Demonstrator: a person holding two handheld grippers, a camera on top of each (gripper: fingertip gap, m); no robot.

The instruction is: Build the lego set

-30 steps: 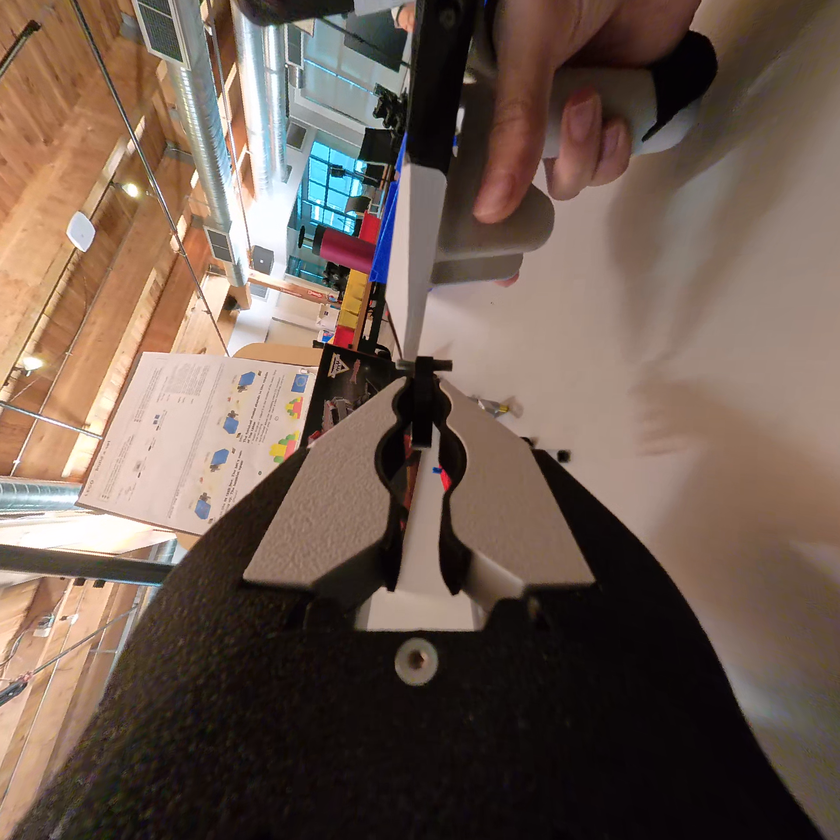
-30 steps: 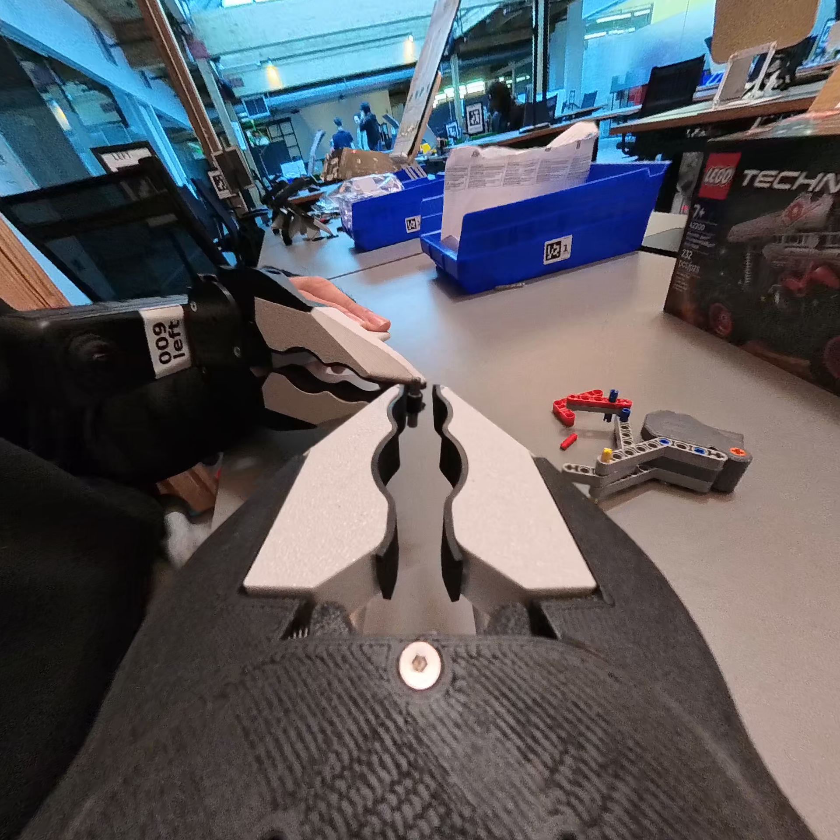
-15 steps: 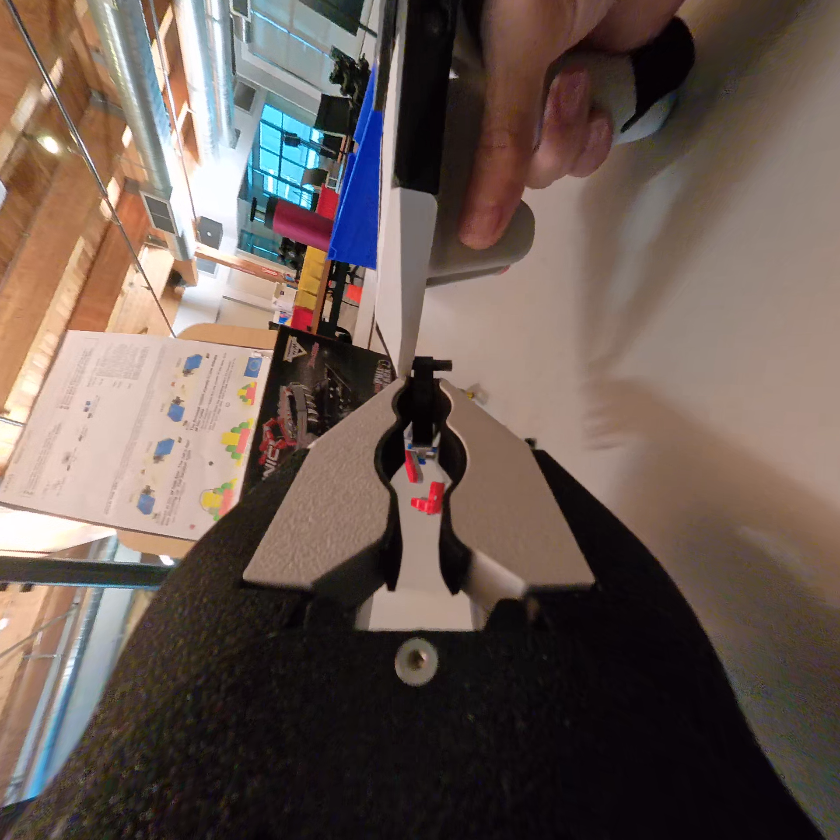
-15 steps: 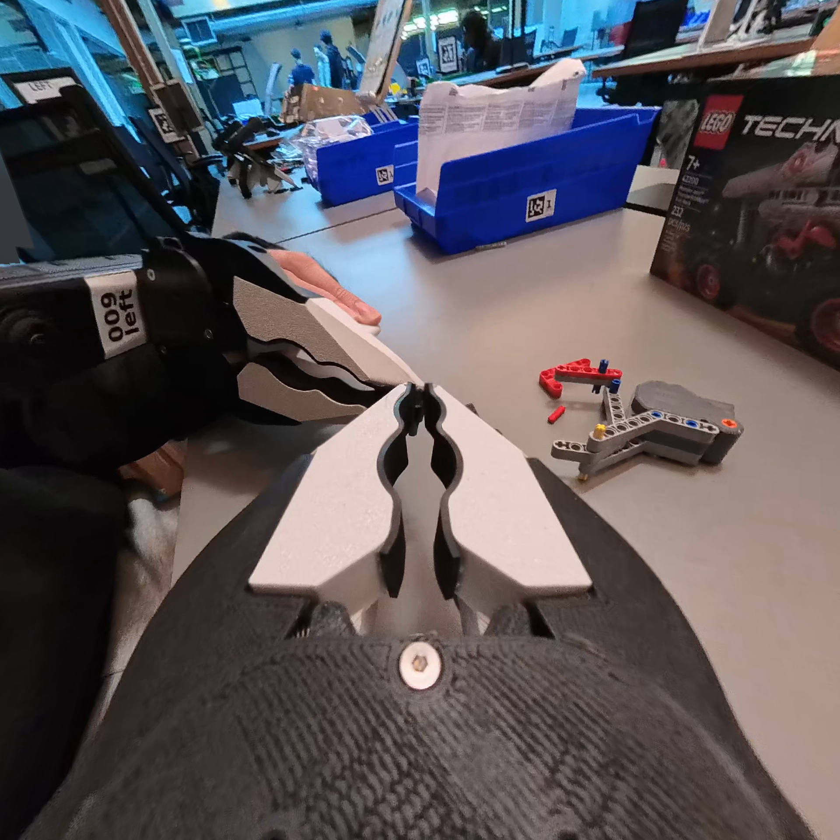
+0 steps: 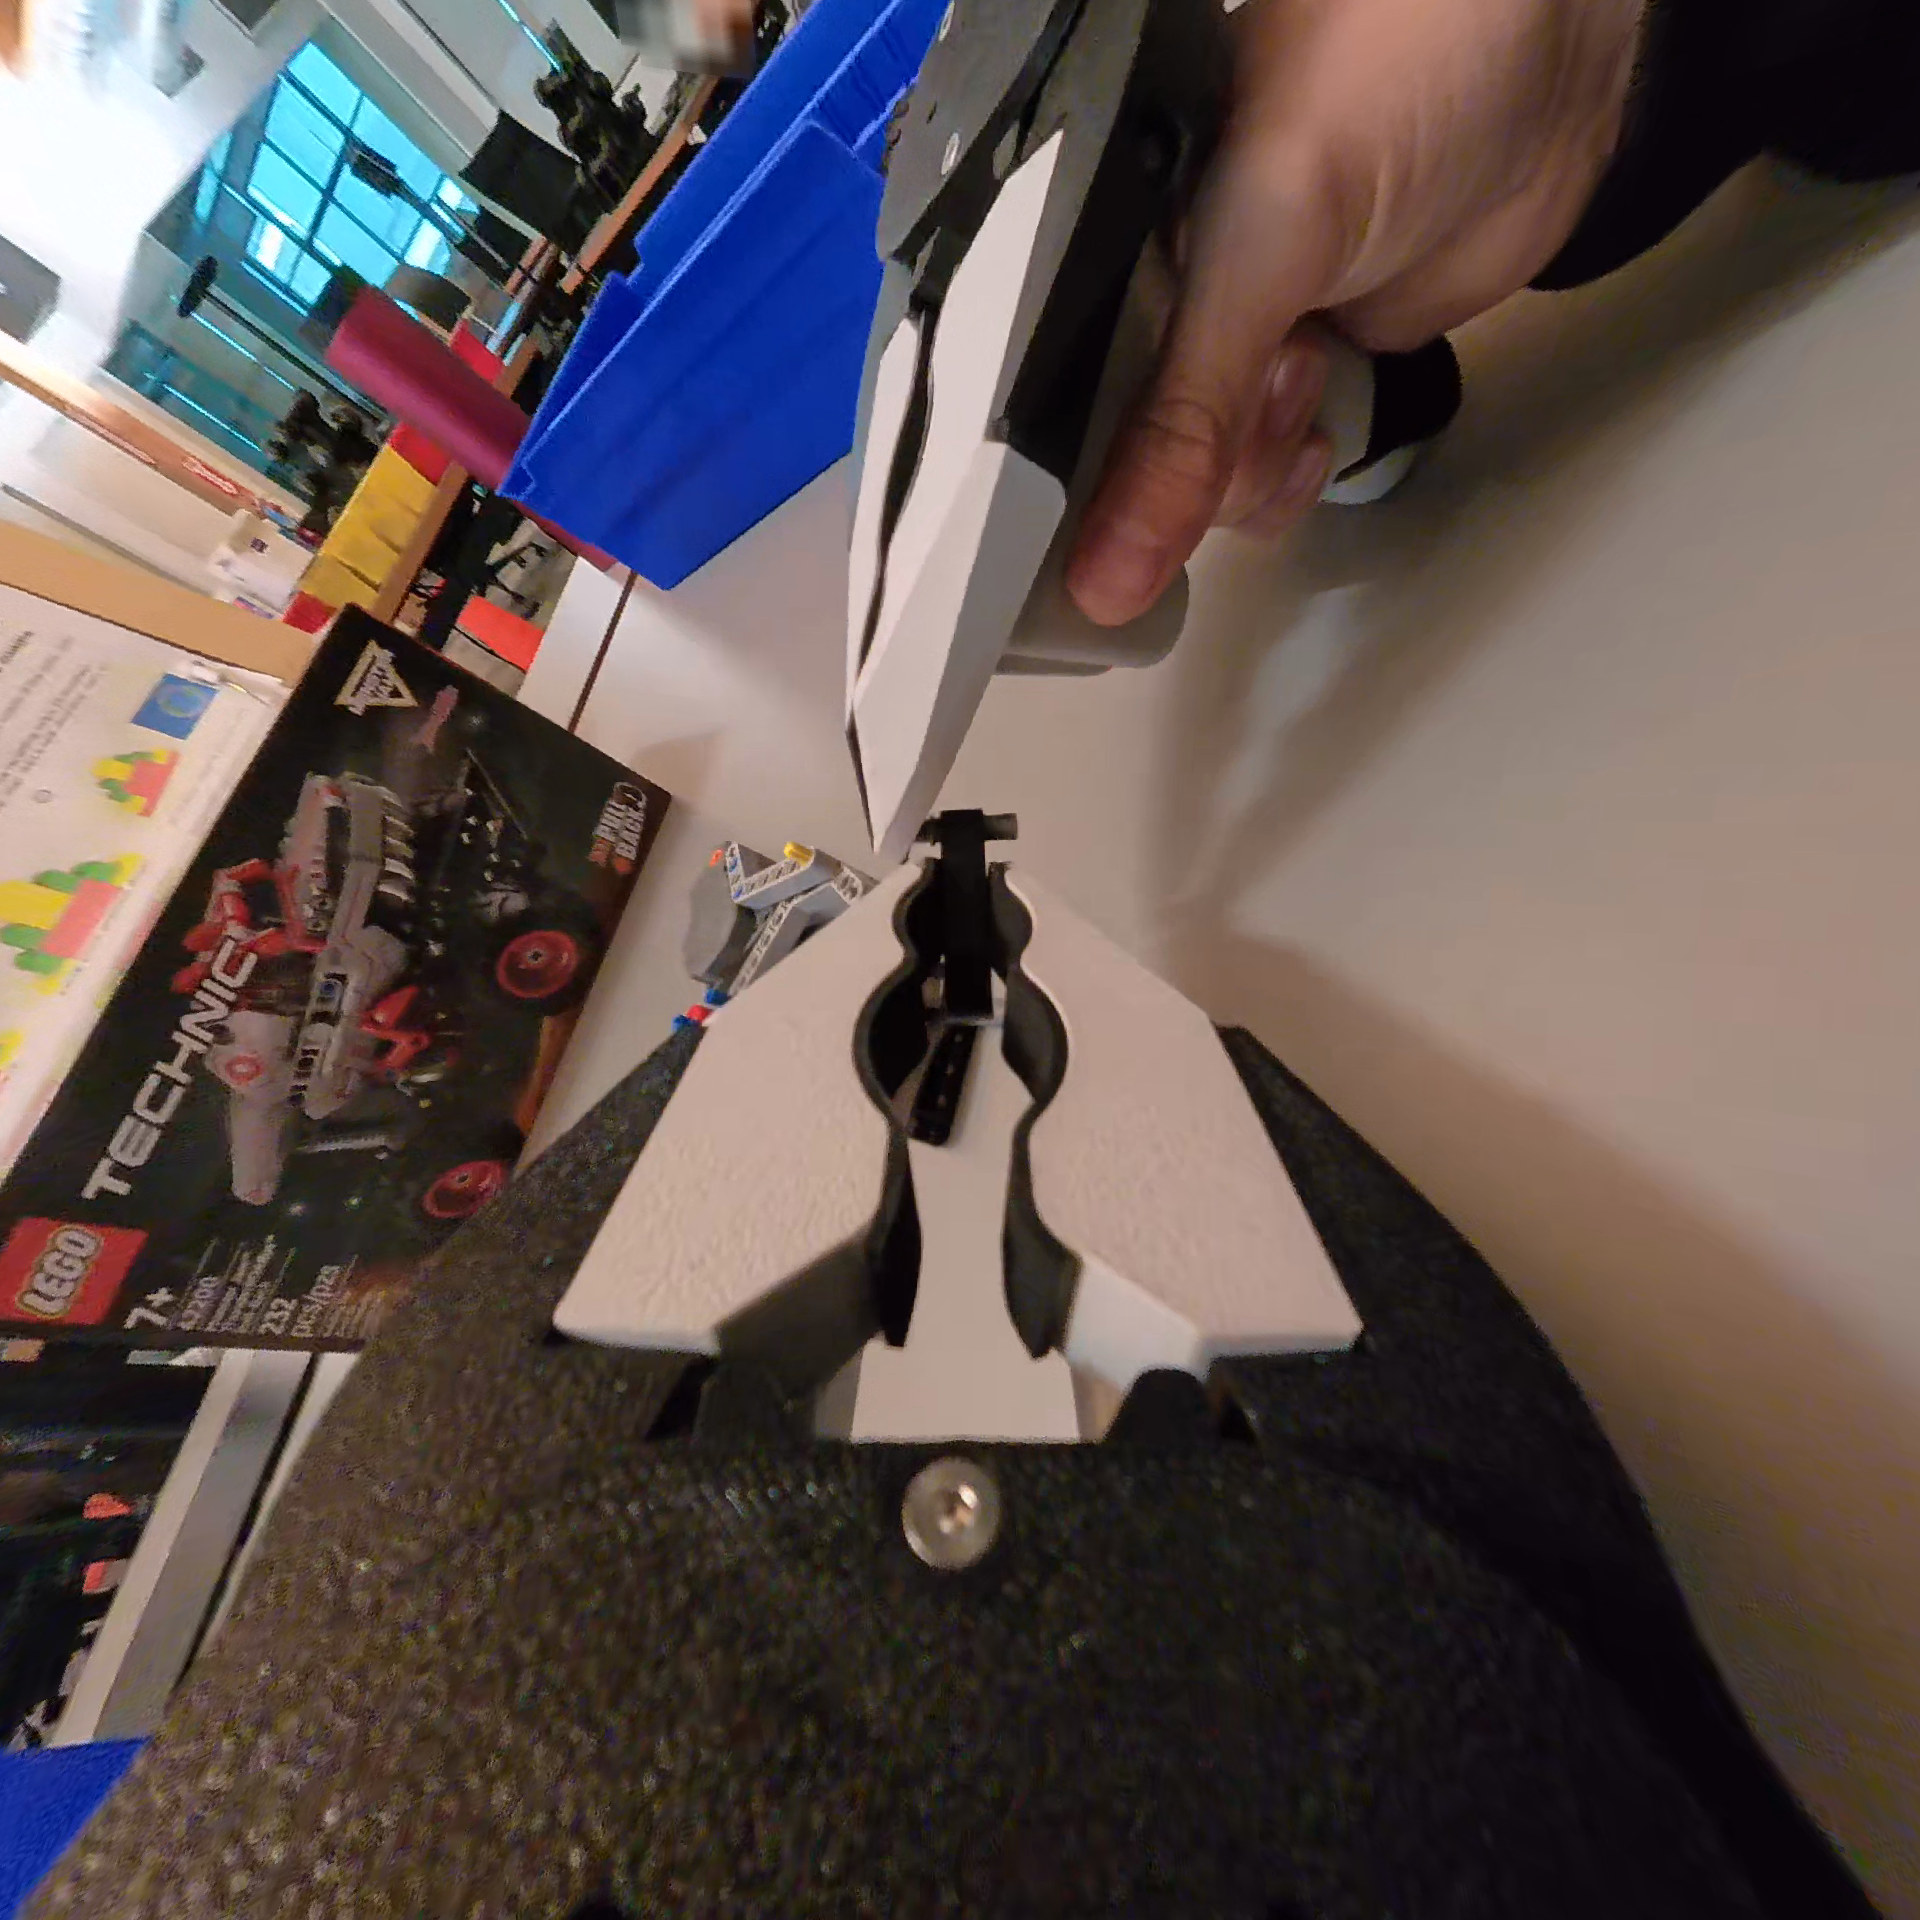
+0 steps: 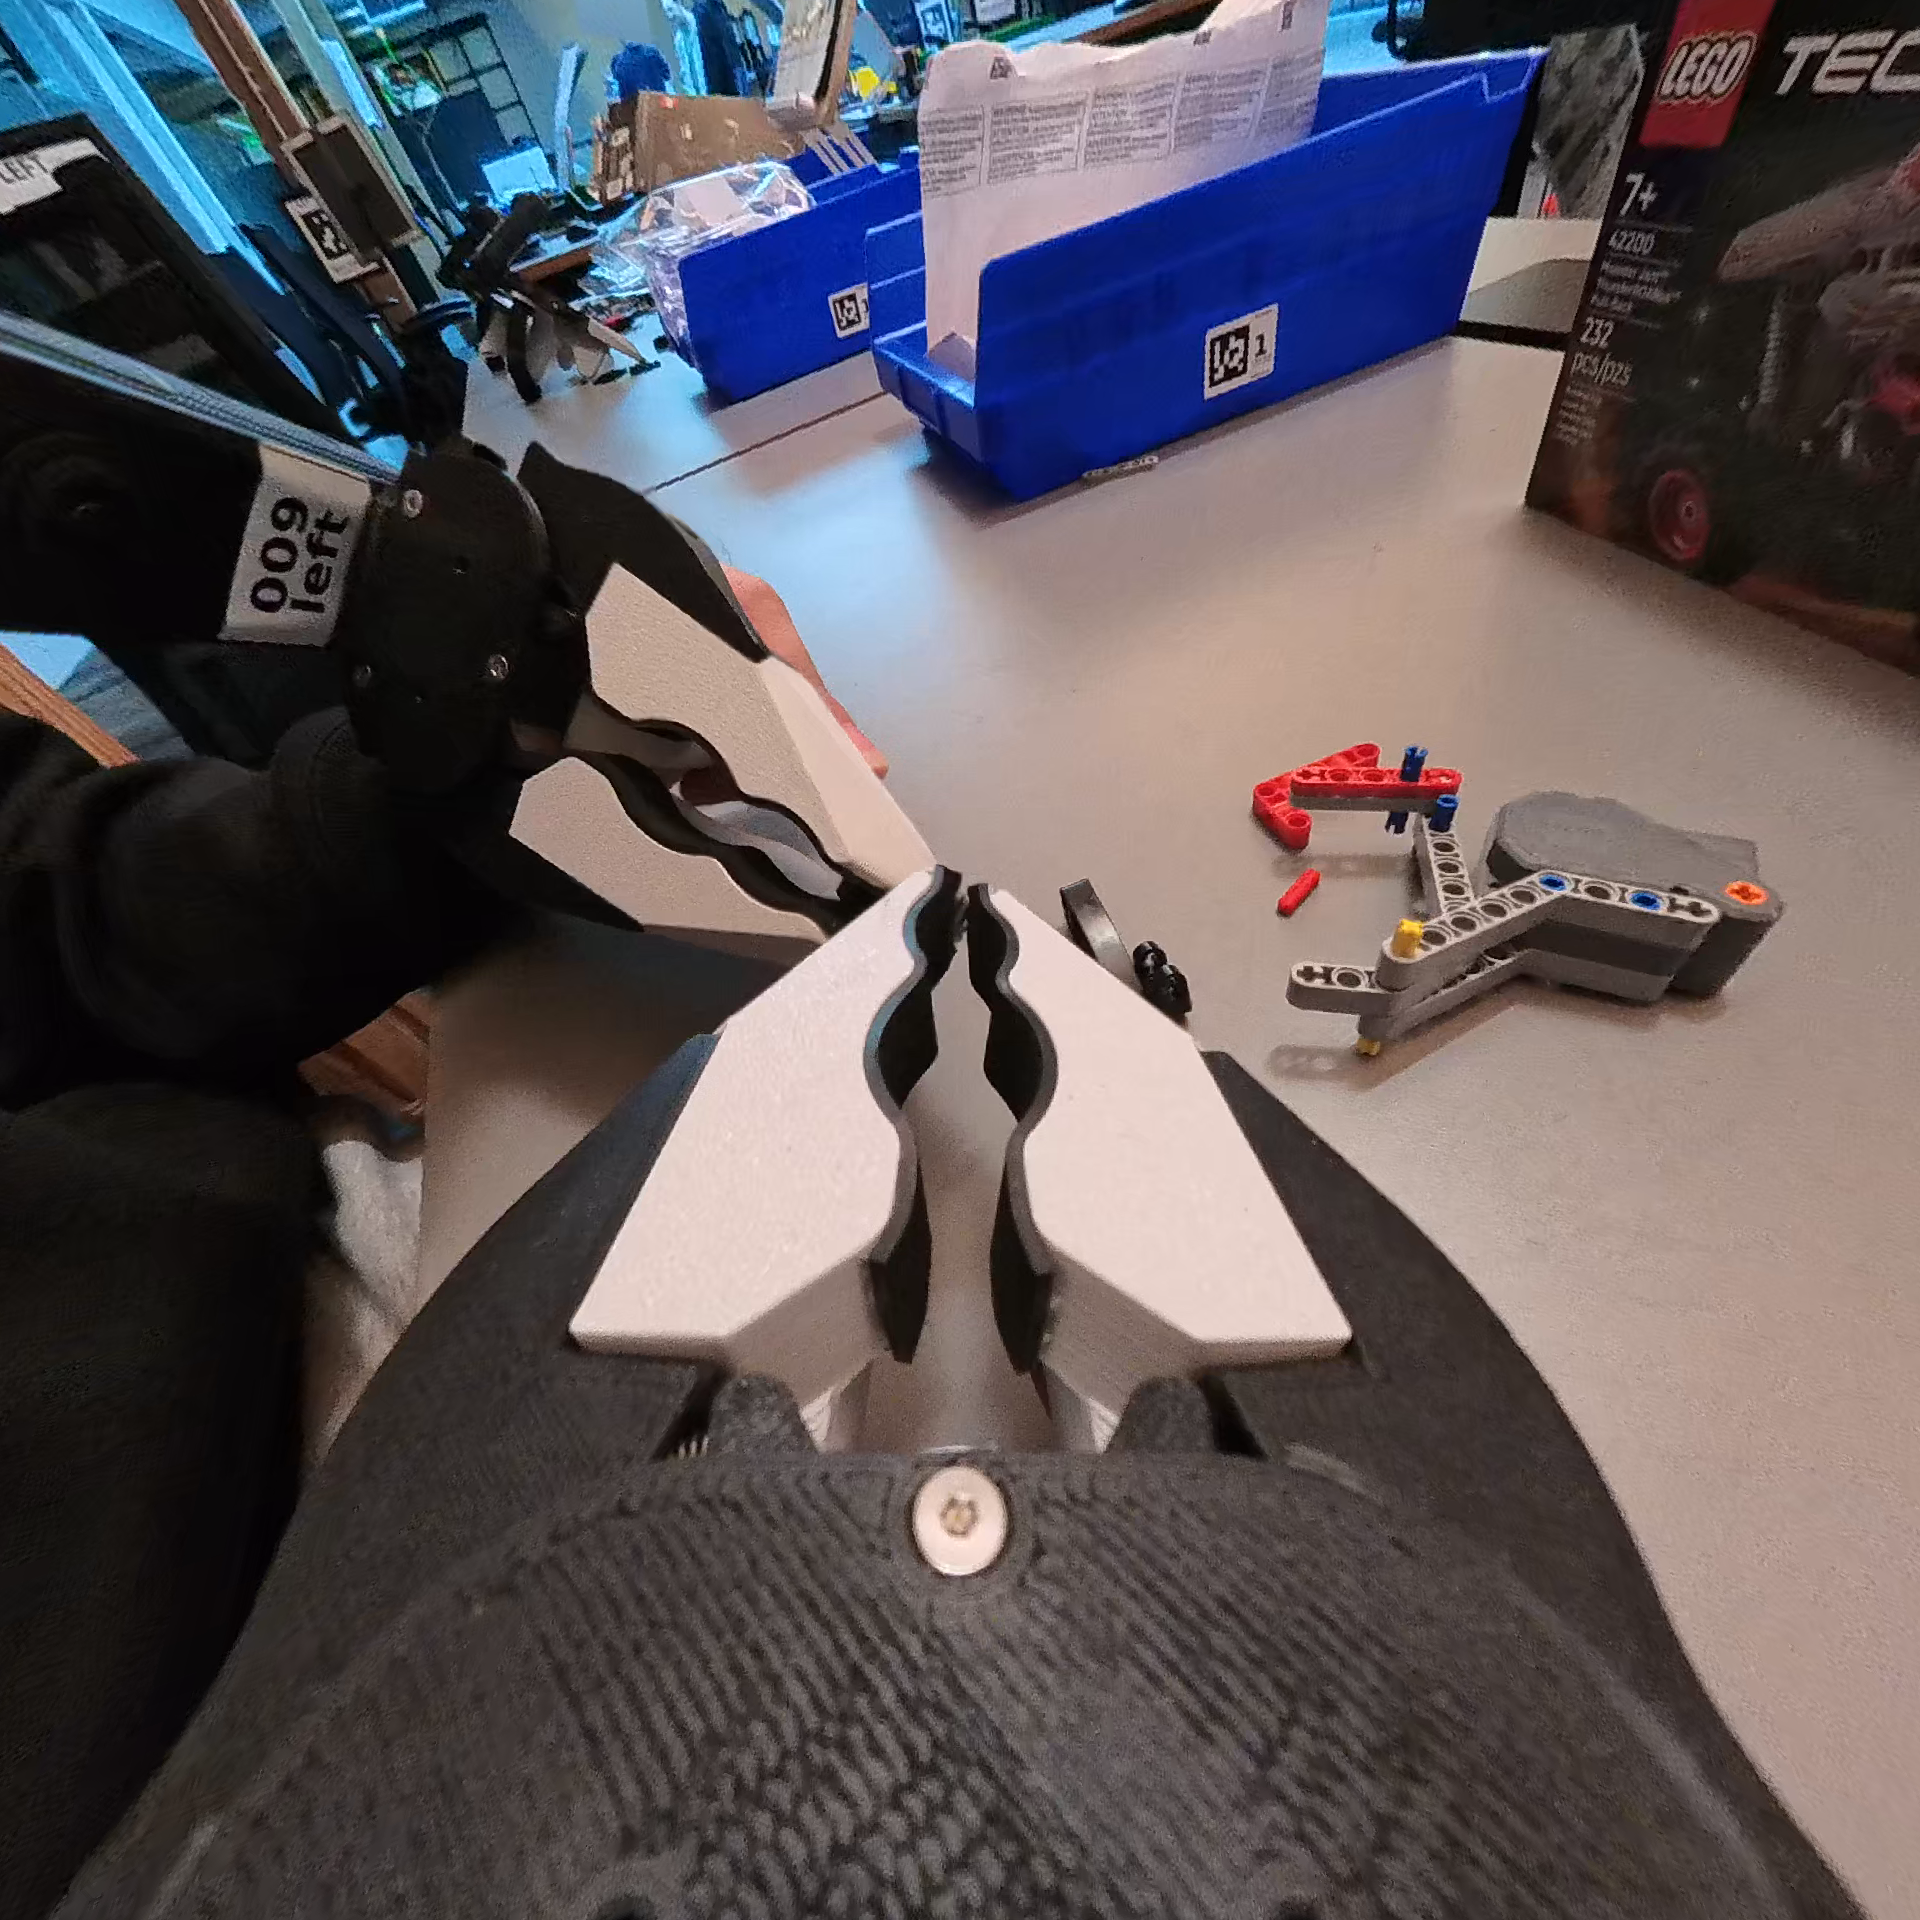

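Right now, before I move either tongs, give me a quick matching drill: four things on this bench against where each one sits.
Things:
1. small black piece
2. loose red pin
3. set box
4. printed sheet

Places:
a. standing inside a blue bin
b. pinched in the left tongs
c. lying flat on the table
d. standing upright on the table

Pairs: 1-b, 2-c, 3-d, 4-a

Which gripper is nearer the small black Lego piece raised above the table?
Left. The left gripper is clamped on the black piece; the right gripper hangs with its tips just beside the piece's top end.
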